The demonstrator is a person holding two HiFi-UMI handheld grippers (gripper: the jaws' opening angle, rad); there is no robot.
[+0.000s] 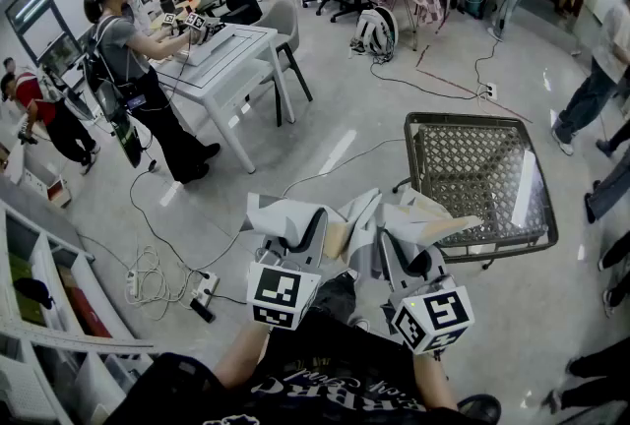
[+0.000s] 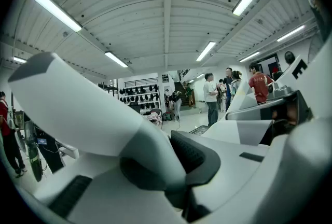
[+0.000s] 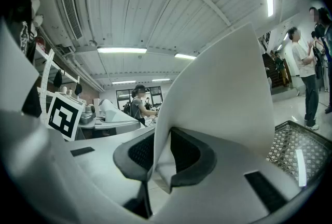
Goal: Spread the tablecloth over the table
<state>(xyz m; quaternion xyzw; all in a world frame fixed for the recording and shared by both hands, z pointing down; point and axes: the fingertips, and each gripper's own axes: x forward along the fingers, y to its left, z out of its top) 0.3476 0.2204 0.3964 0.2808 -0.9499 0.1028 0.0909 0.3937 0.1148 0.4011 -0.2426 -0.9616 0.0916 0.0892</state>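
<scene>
1. The left gripper [image 1: 300, 234] is in the lower middle of the head view. Its jaws are shut on the cloth [image 2: 78, 109], which sticks up big and white at the left of the left gripper view. I think it holds one edge so the cloth can be pulled wide.
2. The cloth is not on the table yet. It is bunched up in the air, over and between the two grippers, close to the person's body.
3. The right gripper [image 1: 418, 241] is just beside the left one, a bit more to the right. Its jaws pinch the cloth too. In the right gripper view the white sheet goes down between the dark pads [image 3: 194, 158]. With two holds, the cloth can open out flat.
4. Both arms come up from the bottom of the head view. The grippers point forward, side by side, with the tips a little down.
5. The table [image 1: 479, 167] is at the middle right of the head view. Its mesh top is bare, and it is apart from the grippers. I think the cloth must go over there next.
</scene>
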